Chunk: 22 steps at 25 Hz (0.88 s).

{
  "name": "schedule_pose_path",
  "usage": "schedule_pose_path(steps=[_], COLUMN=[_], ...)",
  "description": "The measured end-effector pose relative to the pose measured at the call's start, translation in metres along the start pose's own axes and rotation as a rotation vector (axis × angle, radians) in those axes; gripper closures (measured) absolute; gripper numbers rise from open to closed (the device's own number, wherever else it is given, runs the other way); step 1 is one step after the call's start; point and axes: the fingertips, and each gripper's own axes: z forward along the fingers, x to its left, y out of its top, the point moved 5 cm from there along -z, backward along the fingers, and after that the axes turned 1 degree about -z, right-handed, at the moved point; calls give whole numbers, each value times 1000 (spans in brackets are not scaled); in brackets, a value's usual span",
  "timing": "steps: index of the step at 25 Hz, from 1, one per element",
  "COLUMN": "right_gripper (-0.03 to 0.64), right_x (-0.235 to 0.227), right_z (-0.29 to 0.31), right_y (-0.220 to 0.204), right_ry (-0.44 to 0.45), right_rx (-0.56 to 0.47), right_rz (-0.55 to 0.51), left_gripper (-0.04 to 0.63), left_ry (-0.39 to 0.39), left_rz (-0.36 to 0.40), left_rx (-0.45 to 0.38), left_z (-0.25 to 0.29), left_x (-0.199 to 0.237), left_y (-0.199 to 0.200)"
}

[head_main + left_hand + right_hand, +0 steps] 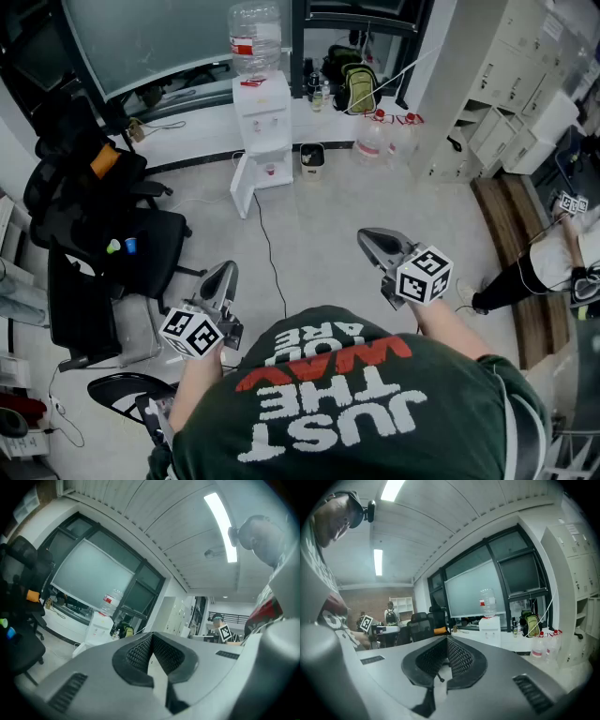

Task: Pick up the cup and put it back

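No cup shows clearly in any view. In the head view my left gripper (223, 274) is held at waist height on the left, pointing out over the grey floor. My right gripper (372, 240) is on the right, a little higher, with its marker cube behind it. Both are shut, the dark ribbed pads meeting at the tips with nothing between them. The left gripper (151, 636) points up toward the ceiling and the window. The right gripper (447, 639) points toward the water dispenser (490, 620) across the room. Two small blue and green items (122, 246) lie on a black chair seat.
A white water dispenser (262, 122) with a bottle on top stands by the window, a cable (272, 262) trailing from it across the floor. Black office chairs (112, 244) stand at the left. Grey lockers (506, 84) line the right. Another person (553, 258) holds grippers at the right edge.
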Motion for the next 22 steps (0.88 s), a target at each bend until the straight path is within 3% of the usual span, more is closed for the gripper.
schedule_pose_path(steps=[15, 22], right_gripper=[584, 584], right_x=[-4, -15], right_z=[-1, -13], right_y=[2, -1], right_ry=[15, 19], right_rx=[-6, -33], right_rz=[-16, 29], left_gripper=[592, 592], left_ry=[5, 24], left_rz=[12, -4], left_rx=[11, 24], left_z=[1, 12], left_x=[-6, -16], left_y=[-1, -7])
